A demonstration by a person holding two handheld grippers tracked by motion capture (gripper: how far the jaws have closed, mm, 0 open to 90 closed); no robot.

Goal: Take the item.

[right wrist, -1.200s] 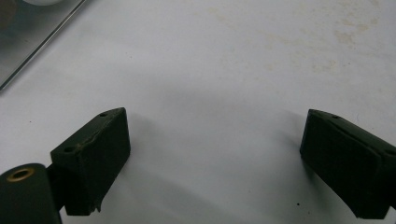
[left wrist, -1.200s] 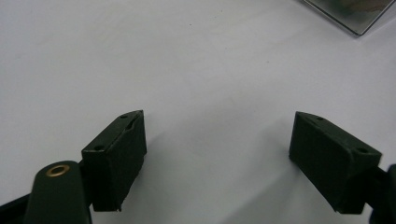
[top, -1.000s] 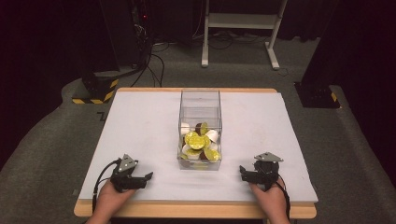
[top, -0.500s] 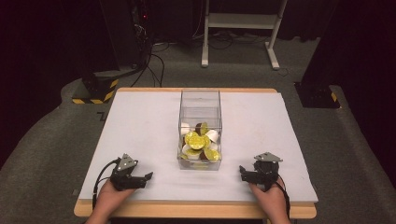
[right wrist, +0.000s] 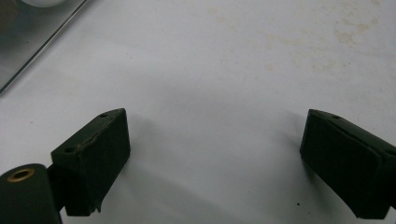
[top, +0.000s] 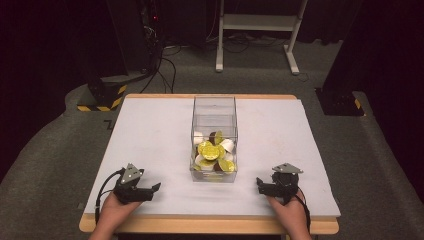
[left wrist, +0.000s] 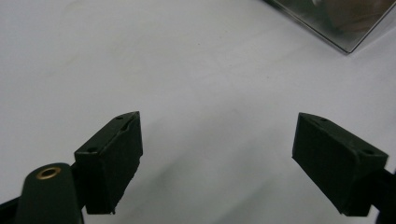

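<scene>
Capsules (top: 214,152) are kept in a clear box (top: 214,112) mid-desk (top: 150,135). It is seen at two o'clock from the left tool (top: 156,187), just widened and empty, and at ten o'clock from the right tool (top: 259,183), spread empty.

the box (top: 214,112) between the two sets of fingers looks like clear hard plastic, glossy, its walls catching reflections. inside it the capsules (top: 214,155) have shiny gold foil tops, and some show smooth white or brown plastic sides. the table (top: 150,130) under the fingertips is a matt whitish sheet, smooth, faintly stained just past the right gripper (right wrist: 215,158), with a pale wood edge at the near side. the fingers (left wrist: 112,158) of the left gripper (left wrist: 217,158) are matt black, rubbery-looking, slightly scuffed. the floor around is grey carpet, rough.
</scene>
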